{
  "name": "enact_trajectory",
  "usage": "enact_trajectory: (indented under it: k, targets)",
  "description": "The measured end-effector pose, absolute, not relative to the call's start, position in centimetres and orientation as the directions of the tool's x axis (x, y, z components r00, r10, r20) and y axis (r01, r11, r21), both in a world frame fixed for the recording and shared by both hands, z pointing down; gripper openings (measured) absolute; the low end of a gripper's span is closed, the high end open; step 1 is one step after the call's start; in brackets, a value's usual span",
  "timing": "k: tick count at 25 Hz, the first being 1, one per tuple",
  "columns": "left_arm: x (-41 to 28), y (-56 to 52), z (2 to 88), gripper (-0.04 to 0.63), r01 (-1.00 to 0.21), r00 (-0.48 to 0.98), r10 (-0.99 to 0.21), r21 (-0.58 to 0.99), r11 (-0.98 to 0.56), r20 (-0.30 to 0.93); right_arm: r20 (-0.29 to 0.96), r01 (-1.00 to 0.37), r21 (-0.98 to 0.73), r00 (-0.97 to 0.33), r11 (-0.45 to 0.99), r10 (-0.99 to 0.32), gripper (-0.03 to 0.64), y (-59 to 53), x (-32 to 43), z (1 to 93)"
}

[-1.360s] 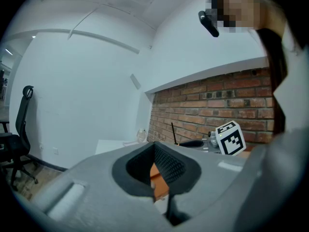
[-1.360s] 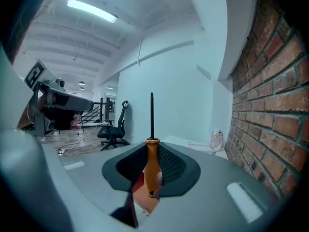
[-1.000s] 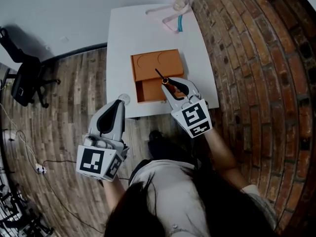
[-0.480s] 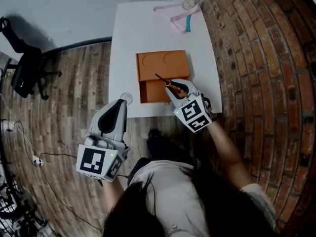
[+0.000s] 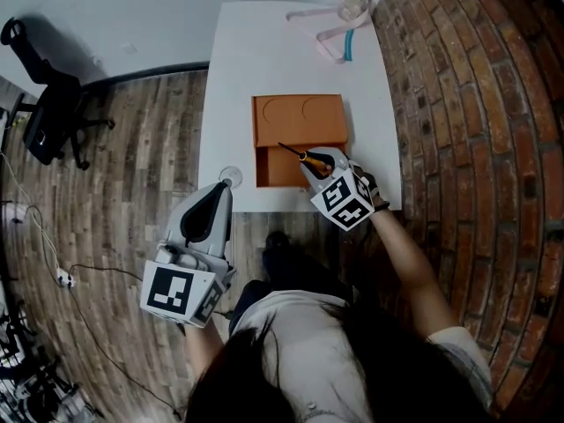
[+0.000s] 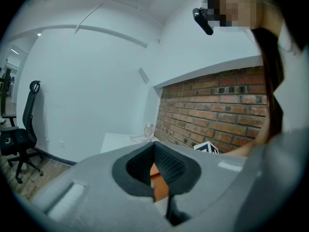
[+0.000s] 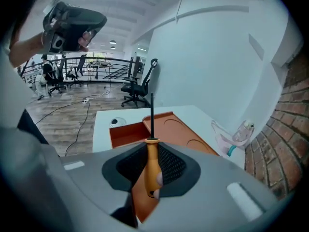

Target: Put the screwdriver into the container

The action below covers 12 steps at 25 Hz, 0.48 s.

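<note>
My right gripper (image 5: 310,159) (image 7: 152,170) is shut on a screwdriver (image 7: 152,163) with an orange handle and a black shaft (image 5: 291,152) that points forward over the orange container (image 5: 300,139) (image 7: 164,129). The container lies on the white table (image 5: 273,51); its near compartment is open and its far part is a flat lid with two round recesses. My left gripper (image 5: 214,208) (image 6: 155,178) hangs below the table's near left corner, off the table, its jaws closed with nothing between them.
A small round white disc (image 5: 231,176) lies by the table's near left corner. Pink and teal items with a small clear container (image 5: 345,16) sit at the far right corner. A brick wall (image 5: 476,148) runs along the right. A black office chair (image 5: 53,113) stands on the wooden floor at left.
My right gripper with the screwdriver has drawn slightly closer to the container's near compartment. The left gripper has stayed in place.
</note>
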<state>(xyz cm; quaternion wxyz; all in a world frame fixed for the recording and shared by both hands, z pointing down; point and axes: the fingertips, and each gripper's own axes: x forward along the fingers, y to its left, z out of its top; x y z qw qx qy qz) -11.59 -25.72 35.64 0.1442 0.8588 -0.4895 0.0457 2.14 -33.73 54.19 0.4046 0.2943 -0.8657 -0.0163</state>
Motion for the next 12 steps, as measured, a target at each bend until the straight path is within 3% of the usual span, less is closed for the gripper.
enact_trajectory:
  k: [12]
  targets:
    - [-11.8,-25.7,36.2,0.0,-0.859,0.504,-0.832,0.229,-0.457,0.231,0.794,-0.39,0.241,-0.447,0.889,-0.412,0.078,-34.3,2.7,59.0]
